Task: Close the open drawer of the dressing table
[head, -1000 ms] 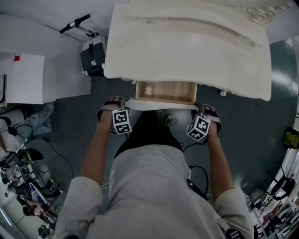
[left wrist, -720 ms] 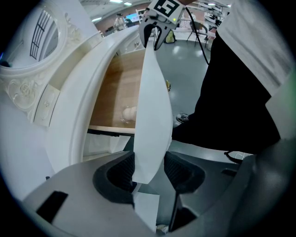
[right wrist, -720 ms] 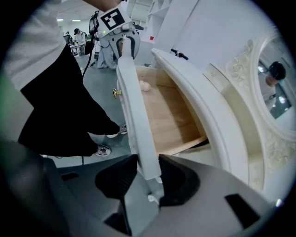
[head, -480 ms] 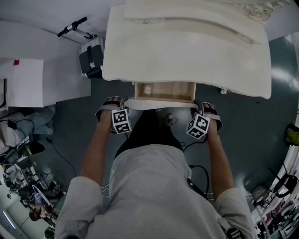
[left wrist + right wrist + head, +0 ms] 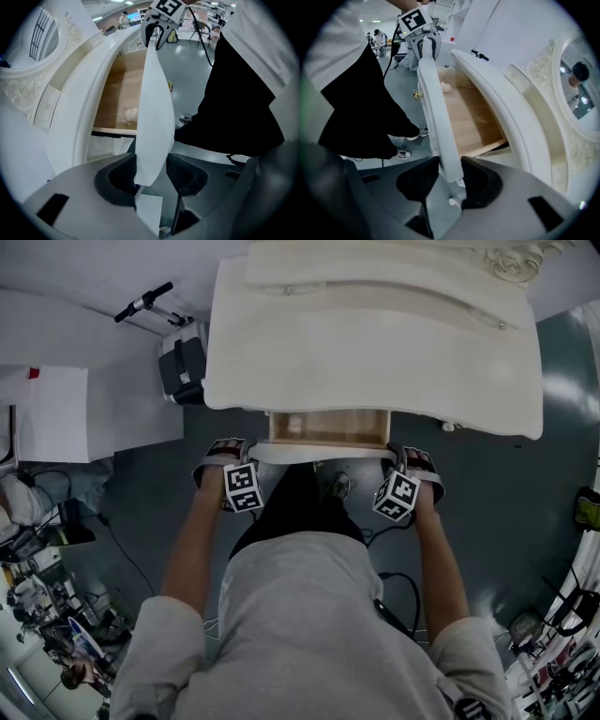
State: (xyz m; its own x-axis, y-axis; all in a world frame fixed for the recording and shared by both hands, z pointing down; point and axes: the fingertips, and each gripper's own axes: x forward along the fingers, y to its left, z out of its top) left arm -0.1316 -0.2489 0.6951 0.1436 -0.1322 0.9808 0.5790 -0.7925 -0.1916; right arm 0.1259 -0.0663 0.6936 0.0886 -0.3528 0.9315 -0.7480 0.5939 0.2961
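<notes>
**A:** So, where does the drawer (image 5: 328, 427) stand?

**B:** It is partly out from under the top of the cream dressing table (image 5: 375, 343), with its wooden floor showing, directly in front of a person in a grey top. A small pale object (image 5: 129, 114), too blurred to name, lies inside near the left end.

**A:** And the grippers?

**B:** The left gripper (image 5: 151, 177) is clamped on the left end of the white drawer front (image 5: 152, 93), and the right gripper (image 5: 450, 176) on its right end. Both point steeply down, with their pads against either face of the panel. A brass knob (image 5: 417, 95) juts from the outer face, toward the person's dark trousers.

**A:** Around it?

**B:** A grey floor (image 5: 525, 484), and a black case (image 5: 183, 362) just beside the table on the left gripper's side.
</notes>
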